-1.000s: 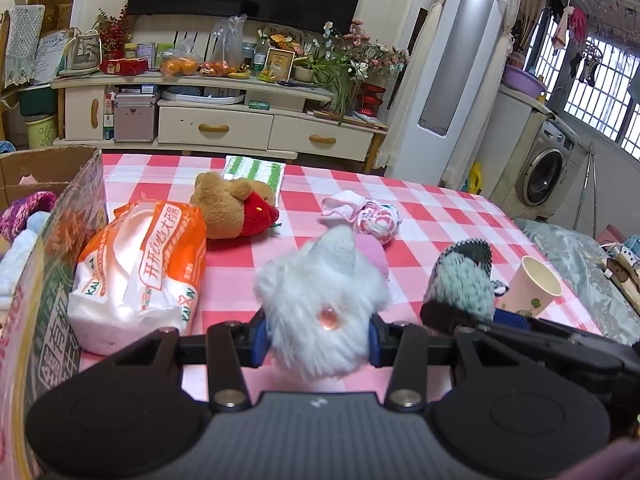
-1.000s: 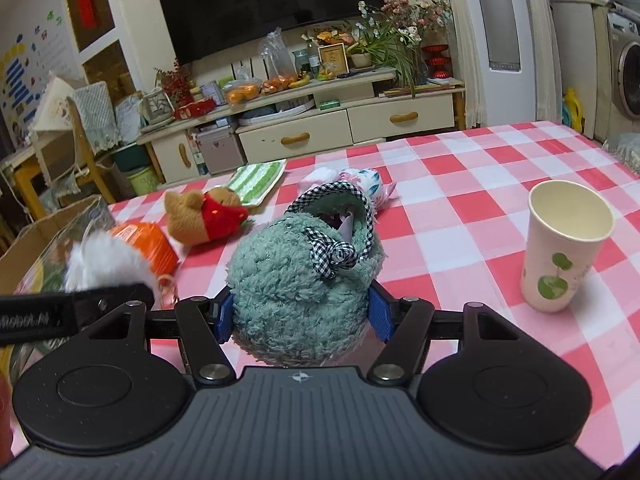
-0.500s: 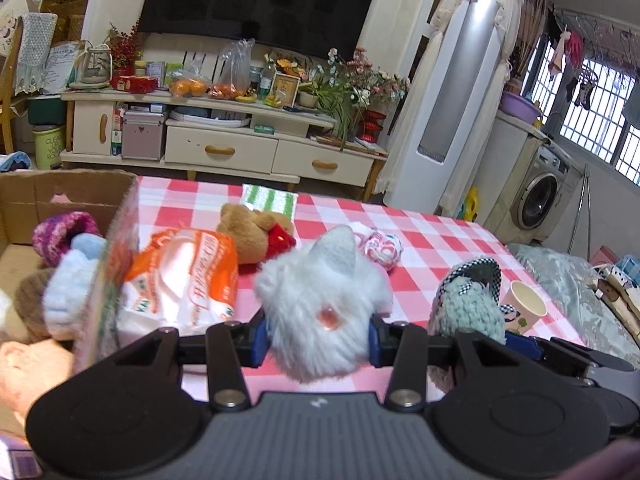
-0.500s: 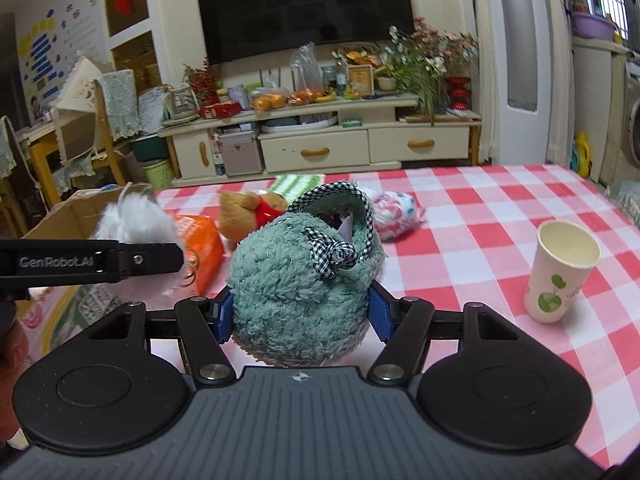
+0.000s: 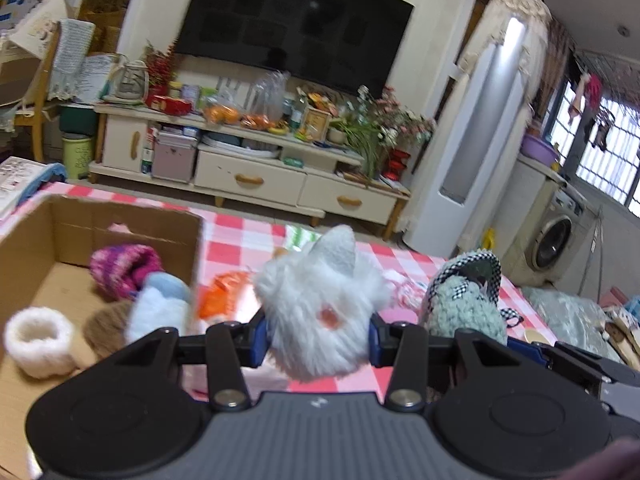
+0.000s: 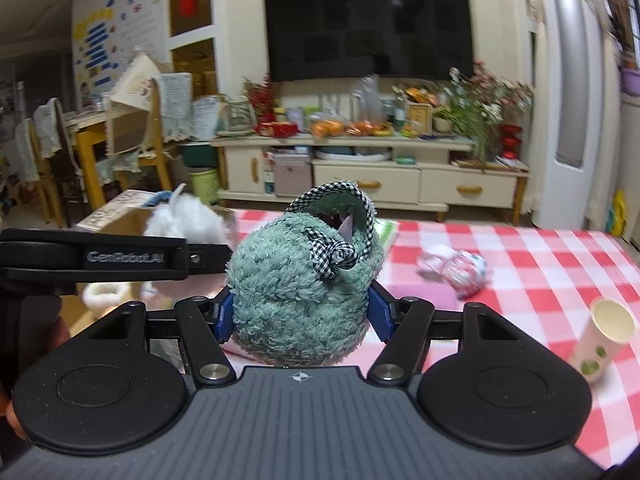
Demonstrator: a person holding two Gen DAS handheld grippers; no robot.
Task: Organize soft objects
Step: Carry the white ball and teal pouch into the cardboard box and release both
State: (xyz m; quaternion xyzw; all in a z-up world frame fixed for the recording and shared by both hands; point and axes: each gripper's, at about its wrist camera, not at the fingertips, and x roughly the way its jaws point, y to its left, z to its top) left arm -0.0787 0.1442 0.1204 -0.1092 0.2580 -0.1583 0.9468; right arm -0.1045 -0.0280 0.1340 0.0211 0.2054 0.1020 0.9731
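Item 1: white fluffy toy [image 5: 320,312], grey ear uppermost, pink-orange bead on its front. My left gripper [image 5: 318,334] was clamped on it, both blue pads pressed into the fur, the toy carried above the table just beside the box's right wall.

Item 2: teal plush slipper [image 6: 300,292], trimmed in black-and-white check with a matching bow. My right gripper [image 6: 302,314] held it squeezed between its pads, opening turned up and away, clear of the tablecloth. In the left wrist view it hung just to the right of the white toy.

Item 3: cardboard box [image 5: 120,216], open, to the left. I logged inside it a purple-pink knitted piece [image 5: 124,268], a pale blue plush [image 5: 160,304], a brown fuzzy piece [image 5: 106,326] and a white fluffy ring [image 5: 38,336].

Item 4: table with red-and-white checked cloth [image 6: 540,264]. On it I noted a pink-and-white patterned soft bundle [image 6: 460,266], a paper cup [image 6: 604,338] with green dots near the right edge, and an orange packet [image 5: 222,294], blurred, between box and white toy
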